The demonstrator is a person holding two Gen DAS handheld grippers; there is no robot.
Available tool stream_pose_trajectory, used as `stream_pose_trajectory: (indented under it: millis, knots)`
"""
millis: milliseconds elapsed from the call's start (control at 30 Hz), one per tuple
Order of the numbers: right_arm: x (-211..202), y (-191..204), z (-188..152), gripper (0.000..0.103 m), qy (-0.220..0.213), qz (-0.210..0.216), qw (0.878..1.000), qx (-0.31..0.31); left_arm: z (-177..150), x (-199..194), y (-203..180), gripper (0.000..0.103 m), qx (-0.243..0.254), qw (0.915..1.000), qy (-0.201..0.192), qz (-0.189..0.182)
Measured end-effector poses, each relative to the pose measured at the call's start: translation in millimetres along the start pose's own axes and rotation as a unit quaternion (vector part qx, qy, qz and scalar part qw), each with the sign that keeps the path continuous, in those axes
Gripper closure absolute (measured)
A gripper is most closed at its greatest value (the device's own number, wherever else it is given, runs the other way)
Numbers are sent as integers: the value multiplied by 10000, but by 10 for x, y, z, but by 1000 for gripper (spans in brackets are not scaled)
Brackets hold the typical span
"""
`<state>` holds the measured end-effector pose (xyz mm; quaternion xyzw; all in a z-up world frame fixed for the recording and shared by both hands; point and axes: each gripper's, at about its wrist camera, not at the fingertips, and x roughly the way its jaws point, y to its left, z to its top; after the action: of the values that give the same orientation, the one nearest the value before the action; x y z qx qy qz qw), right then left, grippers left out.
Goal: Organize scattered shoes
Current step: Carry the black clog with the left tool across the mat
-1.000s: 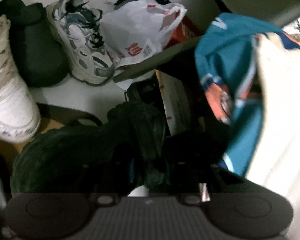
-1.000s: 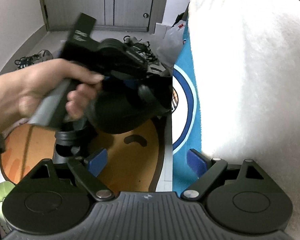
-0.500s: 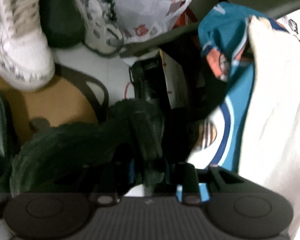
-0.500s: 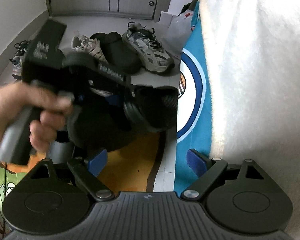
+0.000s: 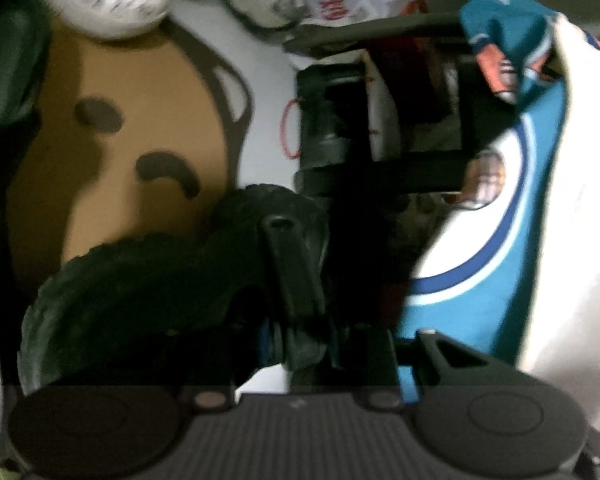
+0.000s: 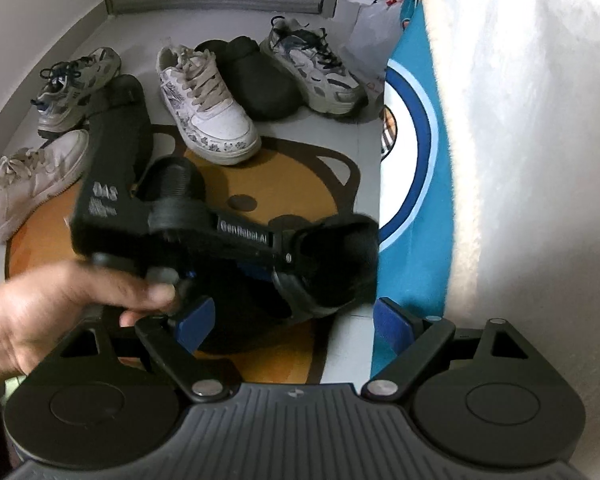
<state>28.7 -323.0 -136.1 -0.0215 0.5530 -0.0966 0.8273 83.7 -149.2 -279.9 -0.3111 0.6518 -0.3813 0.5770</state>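
1. Left gripper (image 6: 284,268) has its fingers clenched on the heel rim of a black clog (image 6: 332,256); pinching the thin rim lets the shoe hang free while carried.
2. The black clog hangs above the brown bear-face mat (image 6: 300,184), at its edge nearest the teal-and-white blanket (image 6: 420,200), not yet set down.
3. Right gripper (image 6: 296,322) has its fingers released, spread wide with nothing between them, hovering over the near edge of the mat, likely waiting for its turn.
4. Beyond the far edge of the mat stand a white patterned sneaker (image 6: 208,108), a matching black clog (image 6: 256,80) and a grey chunky trainer (image 6: 316,68) side by side; judged as the row being built.
5. Left of the mat: a plain white sneaker (image 6: 32,180) and a second grey trainer (image 6: 76,80), still loose.
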Motion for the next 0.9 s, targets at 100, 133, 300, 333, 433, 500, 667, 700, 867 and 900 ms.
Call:
stream_pose_trajectory:
  millis: [100, 133, 300, 333, 433, 500, 667, 700, 867, 900]
  knots:
    - [7, 12, 1, 13, -26, 4, 10000, -29, -46, 46, 79, 74, -27, 10000, 65, 33]
    - [14, 14, -2, 13, -16, 8, 10000, -29, -63, 64, 102, 75, -24, 10000, 74, 62]
    - [28, 19, -21, 13, 46, 48, 10000, -15, -40, -15, 167, 74, -64, 9998, -179, 70]
    - [21, 22, -25, 13, 44, 56, 10000, -30, -26, -44, 201, 74, -152, 9996, -246, 63]
    - [16, 32, -21, 13, 33, 69, 10000, -55, -14, -121, 272, 74, -311, 9986, -431, 46]
    - [13, 34, -28, 13, 41, 60, 10000, -63, -9, -172, 316, 74, -407, 9976, -553, 34]
    - [59, 38, -50, 13, 102, 2, 9999, -101, -38, -270, 347, 72, -434, 9977, -516, 56]
    - [66, 41, -56, 13, 113, -9, 9999, -106, -33, -282, 338, 71, -394, 9980, -482, 87]
    - [162, 59, -99, 13, 195, -109, 9996, -169, -34, -440, 240, 68, -89, 9989, -393, 223]
    - [200, 67, -113, 13, 214, -151, 9995, -203, -36, -476, 228, 68, -73, 9991, -382, 159]
